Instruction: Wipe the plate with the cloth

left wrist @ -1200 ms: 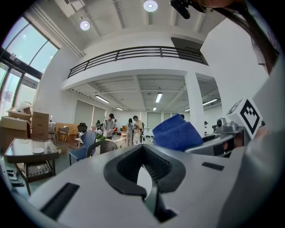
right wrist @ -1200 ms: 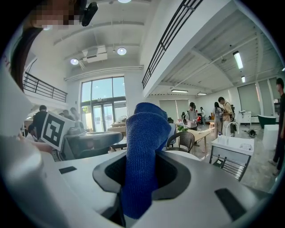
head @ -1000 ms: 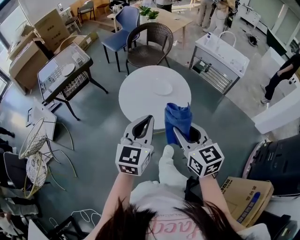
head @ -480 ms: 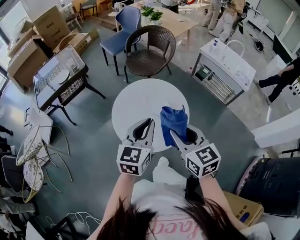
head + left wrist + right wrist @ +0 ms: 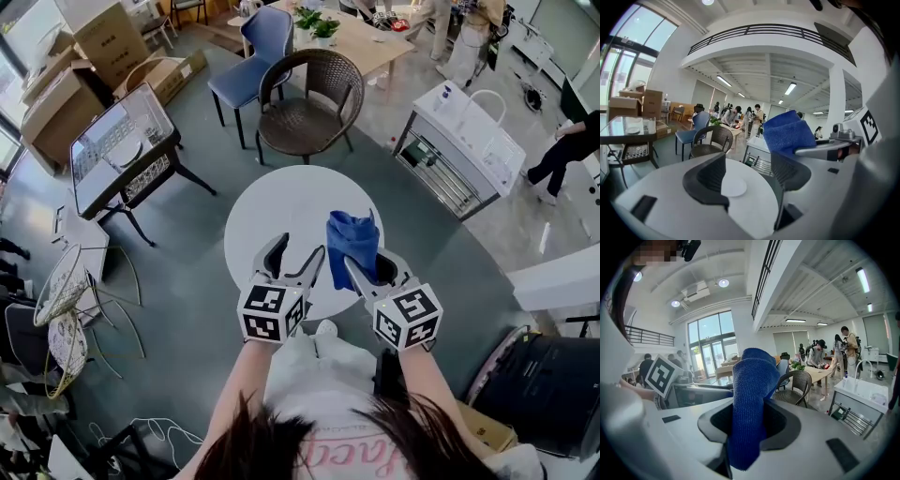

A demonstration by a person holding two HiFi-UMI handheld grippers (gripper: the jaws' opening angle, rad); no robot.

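Note:
A round white table [image 5: 272, 202] stands just ahead of me. A small white plate [image 5: 733, 187] lies on it, showing between the left jaws in the left gripper view. My left gripper [image 5: 298, 253] [image 5: 750, 165] hovers over the table's near edge; its jaws are opening and hold nothing. My right gripper [image 5: 366, 262] [image 5: 750, 420] is beside it, shut on a folded blue cloth [image 5: 352, 239] [image 5: 752, 380] that sticks up from the jaws. The left gripper view also catches the cloth [image 5: 790, 131] at its right.
A dark wicker chair [image 5: 305, 94] and a blue chair [image 5: 248, 52] stand beyond the table. A black side table [image 5: 122, 141] is at the left and a white wire-rack cart [image 5: 464, 136] at the right. Cardboard boxes [image 5: 94, 42] are far left. People stand in the background.
Both grippers have moved forward and a little down, over the table's near edge. The left jaws have gone from shut to apart. The right gripper kept its hold on the cloth.

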